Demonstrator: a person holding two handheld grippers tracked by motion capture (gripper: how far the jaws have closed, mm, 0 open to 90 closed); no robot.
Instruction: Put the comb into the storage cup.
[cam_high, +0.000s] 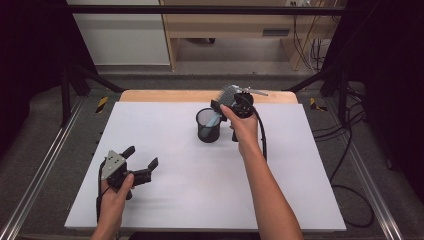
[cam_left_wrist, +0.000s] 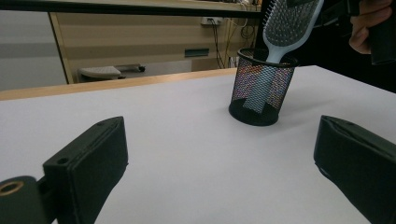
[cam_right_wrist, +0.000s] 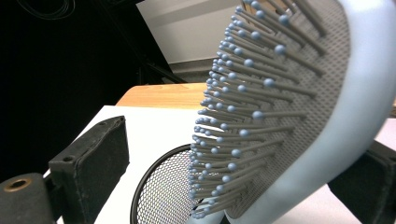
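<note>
White and wide, the surface (cam_high: 165, 190) fills most of the room's middle, with a wooden edge at the far side, pale cabinets behind it and dark curtains to either side. Near the far centre stands a black mesh cup (cam_high: 208, 125), upright. A pale blue hairbrush (cam_left_wrist: 287, 25) stands in it handle down, leaning towards the person's right, its bristled head rising well above the rim.

The right tongs (cam_high: 235, 102) are beside the brush head, just above and behind the cup. In the right gripper view the head (cam_right_wrist: 299, 107) fills the gap between the black jaws; the left one stands clear of the bristles, so I cannot tell whether the tongs grip or have let go. The left tongs (cam_high: 142, 161) rest low near the front left corner, jaws spread wide and empty, well apart from the cup.

The brush looks light and stiff, a smooth plastic shell likely to slip under hard pads. The bristles would bend, so the firm rim of the head or the neck seems the best hold. The cup looks light too and might tip if the brush is dragged sideways.
</note>
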